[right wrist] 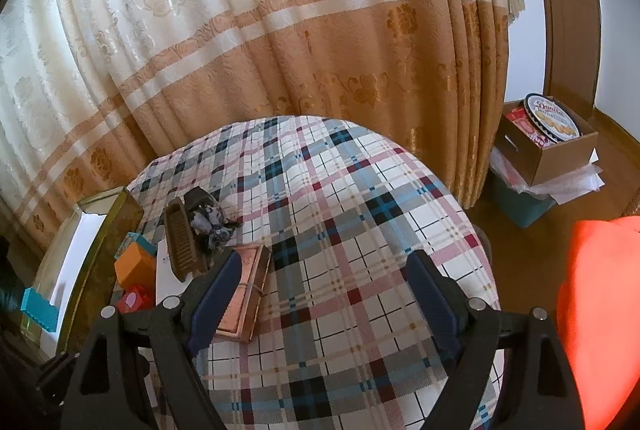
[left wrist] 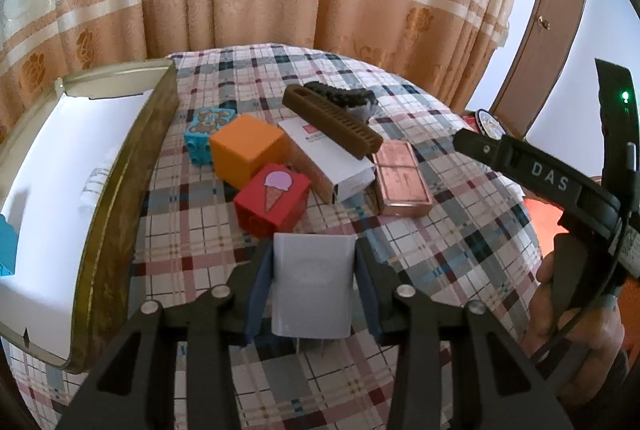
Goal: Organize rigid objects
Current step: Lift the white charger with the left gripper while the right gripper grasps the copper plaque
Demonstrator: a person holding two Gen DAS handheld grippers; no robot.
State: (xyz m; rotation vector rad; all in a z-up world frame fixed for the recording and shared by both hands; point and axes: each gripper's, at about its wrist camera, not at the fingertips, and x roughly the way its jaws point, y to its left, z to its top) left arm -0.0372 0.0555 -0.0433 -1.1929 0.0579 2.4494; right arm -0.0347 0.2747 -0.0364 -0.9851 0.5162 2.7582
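Your left gripper clamps a white charger, your right gripper gapes empty, one teal block sits in the tin, and the pile remains.

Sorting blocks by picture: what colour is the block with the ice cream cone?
Red block, clearest in the left wrist view.

White letters "DAS" stand on the black right gripper; the round blue tin reads "Danisa".
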